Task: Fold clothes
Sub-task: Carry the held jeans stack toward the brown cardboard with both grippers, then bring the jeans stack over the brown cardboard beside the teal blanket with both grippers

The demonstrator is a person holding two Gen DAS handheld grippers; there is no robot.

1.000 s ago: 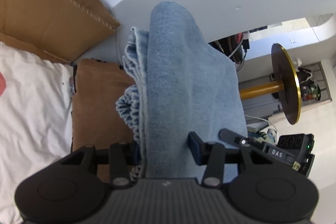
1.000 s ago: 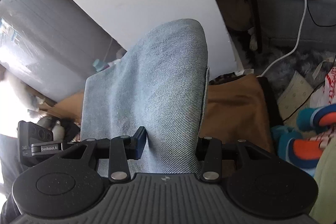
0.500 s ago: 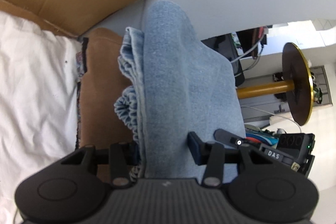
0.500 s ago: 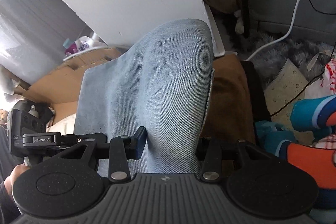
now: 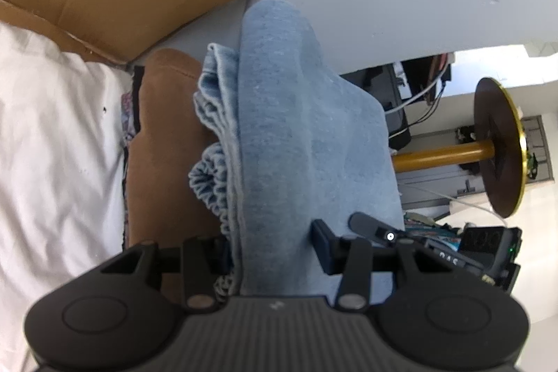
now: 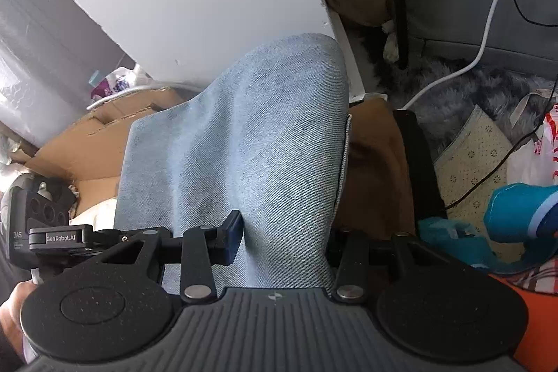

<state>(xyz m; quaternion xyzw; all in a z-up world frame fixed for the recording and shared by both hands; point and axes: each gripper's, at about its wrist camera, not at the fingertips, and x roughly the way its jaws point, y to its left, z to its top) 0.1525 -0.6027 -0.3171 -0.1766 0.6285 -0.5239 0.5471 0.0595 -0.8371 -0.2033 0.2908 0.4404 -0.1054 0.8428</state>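
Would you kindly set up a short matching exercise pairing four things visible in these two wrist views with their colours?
Things:
1. denim garment
2. folded cloth under it
3. cable
4. round stand

Colours:
A. white
B. black with a gold rim
C. light blue
D. brown

Pairs: 1-C, 2-D, 3-A, 4-B

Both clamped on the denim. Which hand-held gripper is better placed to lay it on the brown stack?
Neither alone: left hand-held gripper and right hand-held gripper each clamp the folded denim garment above the brown garment. Lower together.
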